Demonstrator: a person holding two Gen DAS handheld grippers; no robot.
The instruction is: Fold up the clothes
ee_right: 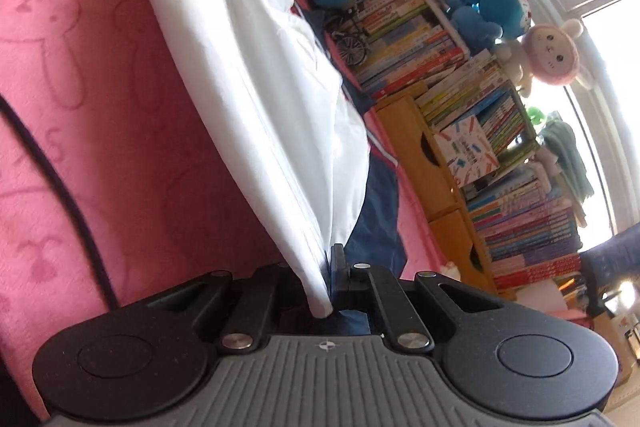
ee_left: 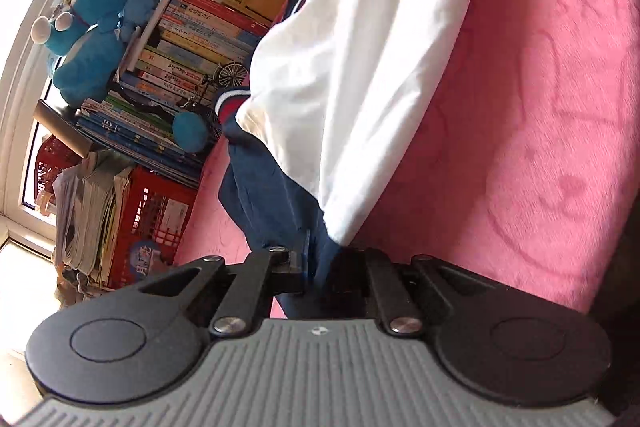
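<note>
Both tools are clamped on the white-and-navy garment (ee_left: 360, 67): left tool (ee_left: 320, 267) and right tool (ee_right: 328, 279) each grip an edge, its length running ahead over the pink blanket (ee_left: 540, 107).

Both grippers are clamped down tight right now. The left gripper (ee_left: 316, 267) has its jaws pinched together on the garment (ee_left: 360, 67), gripping the dark blue part of the fabric. Same deal with the right gripper (ee_right: 330, 279), jaws closed on a bunched white edge. Both are angled a bit downward.
</note>
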